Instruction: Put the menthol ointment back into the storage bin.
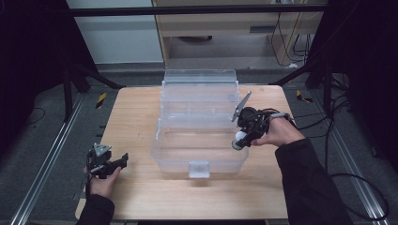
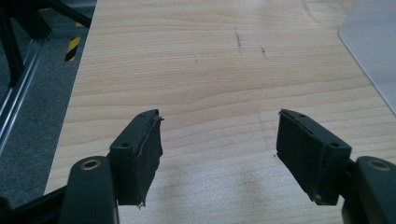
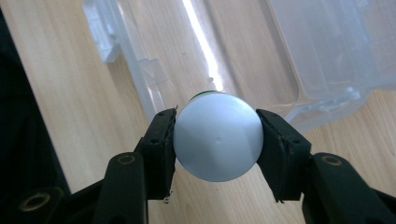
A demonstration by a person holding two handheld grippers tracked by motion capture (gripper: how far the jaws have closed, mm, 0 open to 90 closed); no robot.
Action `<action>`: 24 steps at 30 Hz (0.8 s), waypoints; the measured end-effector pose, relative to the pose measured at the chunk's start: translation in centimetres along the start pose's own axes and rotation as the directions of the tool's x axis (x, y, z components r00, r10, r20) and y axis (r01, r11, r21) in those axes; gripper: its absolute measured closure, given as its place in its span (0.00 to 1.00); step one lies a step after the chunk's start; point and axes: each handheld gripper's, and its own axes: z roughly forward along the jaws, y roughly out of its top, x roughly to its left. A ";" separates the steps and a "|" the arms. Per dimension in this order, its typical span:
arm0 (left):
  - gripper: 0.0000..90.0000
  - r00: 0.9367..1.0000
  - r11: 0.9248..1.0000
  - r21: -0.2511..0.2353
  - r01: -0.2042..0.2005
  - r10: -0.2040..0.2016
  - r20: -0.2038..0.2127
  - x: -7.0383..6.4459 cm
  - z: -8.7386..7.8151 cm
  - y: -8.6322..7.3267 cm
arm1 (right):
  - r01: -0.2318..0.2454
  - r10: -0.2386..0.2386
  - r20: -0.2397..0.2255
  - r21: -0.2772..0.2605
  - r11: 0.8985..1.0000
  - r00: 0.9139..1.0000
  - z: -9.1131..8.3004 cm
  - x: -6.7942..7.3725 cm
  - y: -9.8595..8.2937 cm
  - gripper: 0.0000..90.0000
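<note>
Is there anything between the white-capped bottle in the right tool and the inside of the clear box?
Nothing visible blocks it. The right tool holds the bottle by its white cap at the right side of the clear box. The box's lid is swung back, and no object shows inside. Only the box's low wall lies between.

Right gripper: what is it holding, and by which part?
The right gripper clamps a small white-capped bottle by the sides of its cap; the left gripper holds nothing.

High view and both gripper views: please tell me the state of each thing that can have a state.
Clear plastic box: lid open, nothing visible inside.
White-capped bottle: gripped, held at the box's right rim.
Right gripper: shut on the bottle.
Left gripper: open, holding nothing, over bare wooden table.
</note>
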 end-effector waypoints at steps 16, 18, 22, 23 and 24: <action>0.34 1.000 1.000 -0.001 -0.001 0.001 0.001 0.0 0.0 0.0 | 0.032 -0.031 -0.032 0.042 0.999 0.999 4.5 -0.6 0.0 0.56; 0.34 1.000 1.000 -0.001 -0.001 0.001 0.000 0.0 0.0 0.0 | 0.035 -0.033 -0.040 0.045 0.998 0.999 4.9 -0.7 -0.2 0.56; 0.34 1.000 1.000 -0.003 0.000 0.000 -0.001 0.1 -0.1 0.0 | 0.045 -0.043 -0.036 0.053 0.998 0.998 5.3 -0.6 -0.3 0.56; 0.34 1.000 1.000 -0.003 0.000 0.000 -0.001 0.1 -0.1 0.0 | 0.043 -0.041 -0.043 0.049 0.998 0.998 5.5 -0.7 -0.4 0.56; 0.34 1.000 1.000 -0.003 -0.001 0.001 -0.001 0.1 -0.1 0.0 | 0.042 -0.040 -0.046 0.050 0.998 0.998 5.6 -0.6 -0.4 0.56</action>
